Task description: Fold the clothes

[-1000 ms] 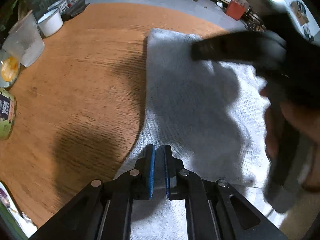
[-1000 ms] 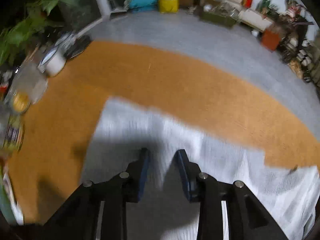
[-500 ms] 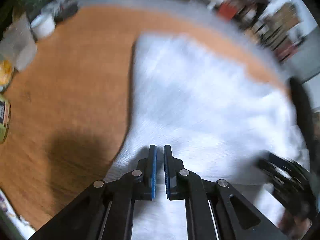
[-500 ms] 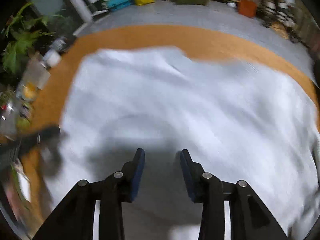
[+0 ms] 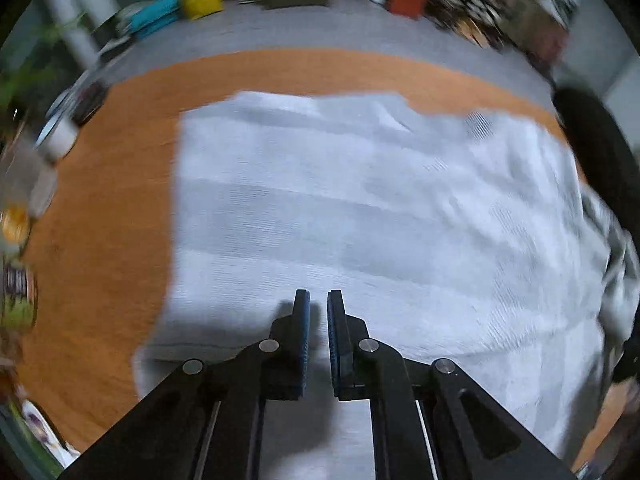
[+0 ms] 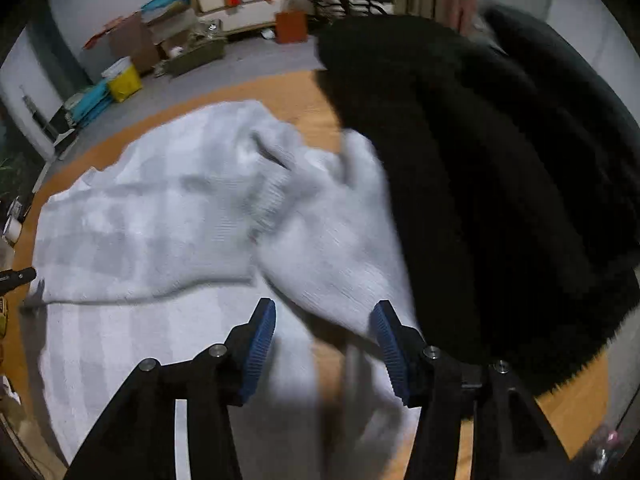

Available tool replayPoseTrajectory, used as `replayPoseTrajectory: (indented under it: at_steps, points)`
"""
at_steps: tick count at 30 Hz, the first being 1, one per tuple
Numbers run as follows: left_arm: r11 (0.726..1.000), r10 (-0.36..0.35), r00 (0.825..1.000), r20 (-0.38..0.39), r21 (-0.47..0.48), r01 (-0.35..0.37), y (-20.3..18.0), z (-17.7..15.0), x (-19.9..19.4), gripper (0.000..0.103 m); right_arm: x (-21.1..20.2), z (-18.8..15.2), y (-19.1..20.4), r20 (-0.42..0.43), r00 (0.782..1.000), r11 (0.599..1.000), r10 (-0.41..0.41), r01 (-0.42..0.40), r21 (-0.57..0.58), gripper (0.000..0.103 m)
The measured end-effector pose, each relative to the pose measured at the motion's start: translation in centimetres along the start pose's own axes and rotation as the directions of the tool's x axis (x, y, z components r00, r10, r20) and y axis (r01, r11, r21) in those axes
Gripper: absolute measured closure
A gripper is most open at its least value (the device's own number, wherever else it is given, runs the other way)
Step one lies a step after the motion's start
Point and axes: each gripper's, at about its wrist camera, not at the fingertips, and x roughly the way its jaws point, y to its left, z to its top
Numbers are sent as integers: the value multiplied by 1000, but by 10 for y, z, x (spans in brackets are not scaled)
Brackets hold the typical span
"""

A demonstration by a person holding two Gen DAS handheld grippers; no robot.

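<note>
A white knitted garment (image 5: 360,208) lies spread on the orange wooden table (image 5: 100,220). My left gripper (image 5: 318,296) hangs over its near edge, pointing steeply down, shut with only a slit between the blue pads and no cloth in it. In the right wrist view the same white garment (image 6: 160,220) has a ribbed, rumpled fold (image 6: 272,200) lying across it. My right gripper (image 6: 324,308) hovers above that part; its jaws are opening and nothing is pressed between them. A black fluffy garment (image 6: 500,180) lies right beside the white one, overlapping its right edge.
A white mug (image 5: 60,140), a clear cup and a can (image 5: 18,292) stand along the table's left edge. A dark shape (image 5: 592,152) sits at the right rim of the left wrist view. Boxes and a yellow bin (image 6: 124,80) stand on the grey floor beyond the table (image 6: 304,96).
Both views have swept sideways across the white garment. The right jaws have spread wider, and the black garment has come into the right wrist view. The left jaws stay shut.
</note>
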Motion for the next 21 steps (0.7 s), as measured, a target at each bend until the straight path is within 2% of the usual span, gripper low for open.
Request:
replayPoseTrajectory:
  at_steps: [2, 3, 6, 8, 10, 11, 12, 14, 16, 18, 21]
  points:
    - [997, 38, 999, -28, 62, -36, -21, -8, 13, 94, 6, -12, -8, -55, 996, 998, -67, 67, -8, 48]
    - [995, 55, 998, -40, 81, -51, -27, -12, 19, 94, 10, -19, -11, -78, 994, 997, -74, 74, -10, 48]
    - [992, 85, 995, -52, 103, -79, -33, -20, 31, 94, 24, -37, -18, -143, 989, 999, -43, 45, 12, 48]
    - [993, 70, 996, -55, 96, -65, -30, -19, 36, 94, 32, -47, -23, -163, 986, 999, -24, 30, 34, 46]
    - [995, 52, 997, -60, 86, -46, -25, -18, 41, 94, 30, -50, -25, -135, 991, 999, -13, 20, 46, 54]
    - [996, 41, 997, -62, 80, -36, -21, -16, 44, 94, 27, -50, -24, -127, 992, 999, -19, 25, 43, 71]
    - [997, 33, 997, -64, 78, -28, -23, -2, 50, 94, 24, -50, -23, -123, 992, 999, -25, 30, 36, 82]
    - [997, 18, 997, -69, 72, -13, -26, 24, 61, 94, 14, -48, -17, -118, 992, 999, -50, 51, 5, 86]
    - [998, 5, 997, -73, 63, 0, -20, 24, 66, 94, -7, -38, -9, -74, 994, 996, -80, 79, -29, 87]
    - [999, -8, 997, -77, 52, 12, 0, 33, 70, 94, -40, -21, 2, 17, 989, 986, -147, 148, -72, 87]
    - [1000, -21, 997, -79, 21, 23, 14, 35, 77, 94, -93, 7, 21, 175, 961, 966, -213, 234, -108, 88]
